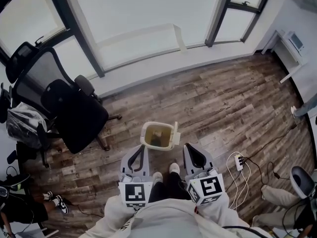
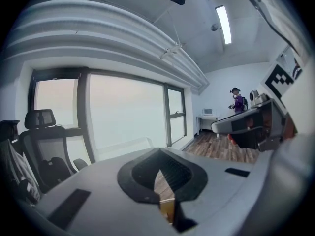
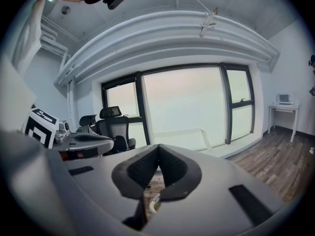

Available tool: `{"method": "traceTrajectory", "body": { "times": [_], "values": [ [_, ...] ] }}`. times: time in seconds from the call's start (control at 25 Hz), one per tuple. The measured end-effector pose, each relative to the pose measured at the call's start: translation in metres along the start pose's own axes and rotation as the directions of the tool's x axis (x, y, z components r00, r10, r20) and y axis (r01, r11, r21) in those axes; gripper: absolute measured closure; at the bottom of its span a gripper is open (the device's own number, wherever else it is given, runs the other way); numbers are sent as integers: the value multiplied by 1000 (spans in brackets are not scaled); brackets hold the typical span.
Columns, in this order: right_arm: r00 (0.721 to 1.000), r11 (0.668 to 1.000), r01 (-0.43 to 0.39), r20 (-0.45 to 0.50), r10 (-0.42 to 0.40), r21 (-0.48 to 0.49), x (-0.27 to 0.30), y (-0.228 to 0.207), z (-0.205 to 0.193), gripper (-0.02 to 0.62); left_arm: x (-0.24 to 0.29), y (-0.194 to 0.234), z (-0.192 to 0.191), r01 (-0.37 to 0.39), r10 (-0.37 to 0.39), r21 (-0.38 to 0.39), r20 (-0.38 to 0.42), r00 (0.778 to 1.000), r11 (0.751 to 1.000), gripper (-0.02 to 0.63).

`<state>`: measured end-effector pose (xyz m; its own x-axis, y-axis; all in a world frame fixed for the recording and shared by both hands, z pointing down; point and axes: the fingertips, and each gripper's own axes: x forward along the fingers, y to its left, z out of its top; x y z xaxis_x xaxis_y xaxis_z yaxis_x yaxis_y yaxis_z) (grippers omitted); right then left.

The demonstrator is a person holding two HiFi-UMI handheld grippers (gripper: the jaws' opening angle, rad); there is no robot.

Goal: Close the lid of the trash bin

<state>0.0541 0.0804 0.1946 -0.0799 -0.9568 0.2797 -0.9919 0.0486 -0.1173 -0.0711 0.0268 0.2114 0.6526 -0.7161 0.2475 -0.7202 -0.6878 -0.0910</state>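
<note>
The grey left gripper point(image 1: 140, 148) and right gripper point(image 1: 188, 147) sat close in, tips pinched together on nothing. Just ahead between them stood the small cream plastic trash bin point(image 1: 150, 128), its lid point(image 1: 175, 138) flipped open rightward. Black office chair point(image 1: 74, 114) crowded the left, with bare wood floor point(image 1: 223, 108) beyond.

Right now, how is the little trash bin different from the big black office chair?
The trash bin is cream-coloured; the office chair is black. The trash bin looks much smaller than the office chair. The trash bin stands just ahead of the person's shoes with its lid flipped open, while the office chair sits off to the left. Both stand on the wooden floor.
</note>
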Motion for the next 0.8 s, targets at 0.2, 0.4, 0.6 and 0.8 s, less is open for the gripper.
{"method": "traceTrajectory", "body": {
  "times": [0.2, 0.4, 0.6, 0.8],
  "values": [
    [999, 999, -35, -28, 35, 7, 28, -36, -5, 572, 38, -12, -12, -17, 16, -26, -40, 999, 1000, 601],
    [997, 998, -59, -47, 60, 24, 49, -76, -15, 572, 73, -21, -21, -56, 50, -63, -89, 995, 996, 601],
    [993, 996, -87, -75, 88, 22, 67, -105, -27, 572, 98, -24, -26, -107, 103, -46, -92, 990, 993, 601],
    [989, 993, -108, -97, 111, 37, 80, -112, -38, 572, 111, -24, -30, -117, 112, -43, -102, 988, 992, 601]
  ]
}}
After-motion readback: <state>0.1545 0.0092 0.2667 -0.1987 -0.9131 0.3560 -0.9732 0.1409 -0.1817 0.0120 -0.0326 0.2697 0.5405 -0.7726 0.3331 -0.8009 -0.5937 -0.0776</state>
